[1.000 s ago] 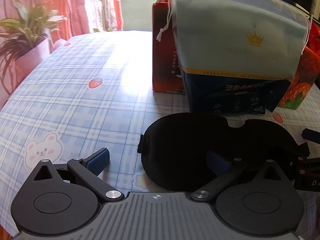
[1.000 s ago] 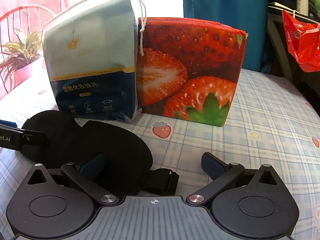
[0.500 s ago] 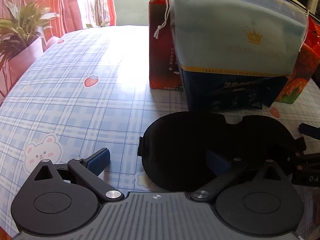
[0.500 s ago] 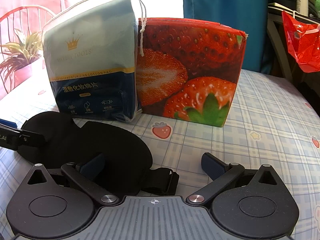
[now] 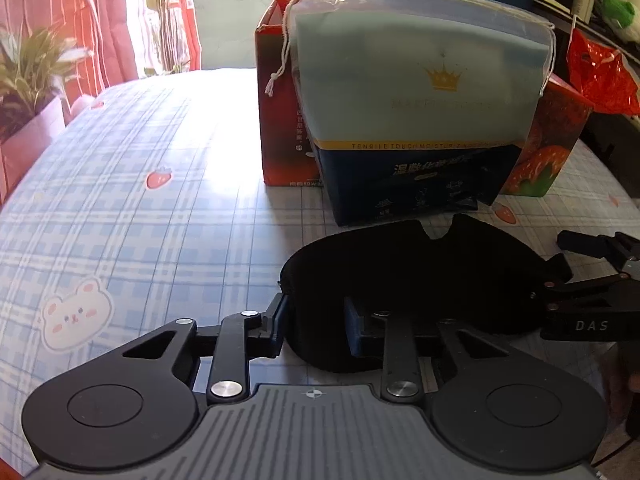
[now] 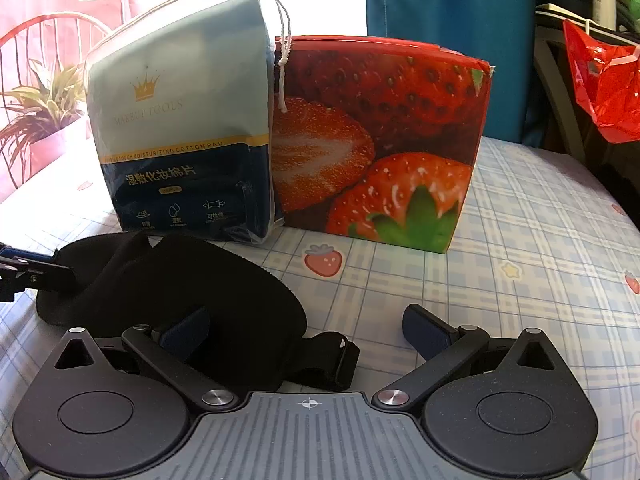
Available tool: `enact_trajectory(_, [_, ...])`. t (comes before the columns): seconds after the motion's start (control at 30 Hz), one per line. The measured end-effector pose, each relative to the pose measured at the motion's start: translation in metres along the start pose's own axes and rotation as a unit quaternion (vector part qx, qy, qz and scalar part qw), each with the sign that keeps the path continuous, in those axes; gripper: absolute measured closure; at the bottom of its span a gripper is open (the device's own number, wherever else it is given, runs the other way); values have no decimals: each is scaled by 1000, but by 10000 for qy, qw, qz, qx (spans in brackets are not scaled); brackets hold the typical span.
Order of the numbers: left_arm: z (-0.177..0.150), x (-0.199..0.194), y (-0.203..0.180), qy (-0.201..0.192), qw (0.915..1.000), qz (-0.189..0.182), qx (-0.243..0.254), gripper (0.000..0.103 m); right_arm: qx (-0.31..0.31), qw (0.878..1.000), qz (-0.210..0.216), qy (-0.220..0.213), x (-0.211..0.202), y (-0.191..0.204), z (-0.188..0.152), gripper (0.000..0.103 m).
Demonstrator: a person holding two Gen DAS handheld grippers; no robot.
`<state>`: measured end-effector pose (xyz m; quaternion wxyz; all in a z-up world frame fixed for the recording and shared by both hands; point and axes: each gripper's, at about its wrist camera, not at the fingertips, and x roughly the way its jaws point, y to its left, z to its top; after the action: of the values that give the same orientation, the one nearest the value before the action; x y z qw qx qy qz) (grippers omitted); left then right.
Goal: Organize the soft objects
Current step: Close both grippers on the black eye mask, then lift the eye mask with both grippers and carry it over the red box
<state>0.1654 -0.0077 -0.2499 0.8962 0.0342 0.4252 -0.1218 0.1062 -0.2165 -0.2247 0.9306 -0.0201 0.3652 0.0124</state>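
Note:
A black padded sleep mask (image 5: 420, 276) lies on the checked tablecloth in front of a drawstring pack of cotton pads (image 5: 420, 116). My left gripper (image 5: 316, 324) is shut on the mask's left end, which bunches up between the fingers. In the right wrist view the mask (image 6: 224, 292) lies at the left, its strap and buckle (image 6: 336, 356) in front of the camera. My right gripper (image 6: 308, 324) is open, its left finger over the mask's right end, its right finger over bare cloth.
A strawberry-print bag (image 6: 380, 140) stands behind the cotton pad pack (image 6: 180, 140). A potted plant (image 5: 28, 92) and a red chair stand past the table's left edge. A red plastic bag (image 6: 604, 84) hangs at the far right.
My left gripper has shut on the left end of the mask and squeezed it narrower. The right gripper has stayed open and in place.

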Motion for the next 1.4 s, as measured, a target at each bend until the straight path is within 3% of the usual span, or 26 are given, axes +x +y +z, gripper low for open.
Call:
enact_trajectory(0.4, [-9,-3,-1,-67,9999,83,-1,71,22,10000,46,7,0,-1,-1,0])
enact_trajectory(0.67, [-8,-1,-2,-88,9999,108,-63,70,362,9981,-347,355,-12,-13,-1,0])
enact_trajectory(0.87, [-10,-2,0,-128,9999,62,-97,70,523,9964,-417,517,-20,-13,-5,1])
enact_trajectory(0.97, [-10,-3,2,-139,9998,28,-123,70,447,9970,-354,520,-22,-6,-5,14])
enact_trajectory(1.13, [-10,-5,4,-168,9998,23,-136,69,107,9986,-64,517,-23,11,-2,48])
enact_trajectory(1.27, [-9,-5,5,-152,9998,-2,-163,69,-132,9985,116,516,-18,19,2,58])
enact_trajectory(1.3, [-7,-6,7,-109,9996,-55,-238,70,-108,9984,130,537,-17,18,3,65])
enact_trajectory(1.33, [-6,-7,11,-68,9993,-111,-348,76,-83,9984,134,540,-19,17,5,82])
enact_trajectory(1.4, [-6,-9,22,-49,9983,-189,-555,86,-31,9987,152,488,-23,16,9,91])
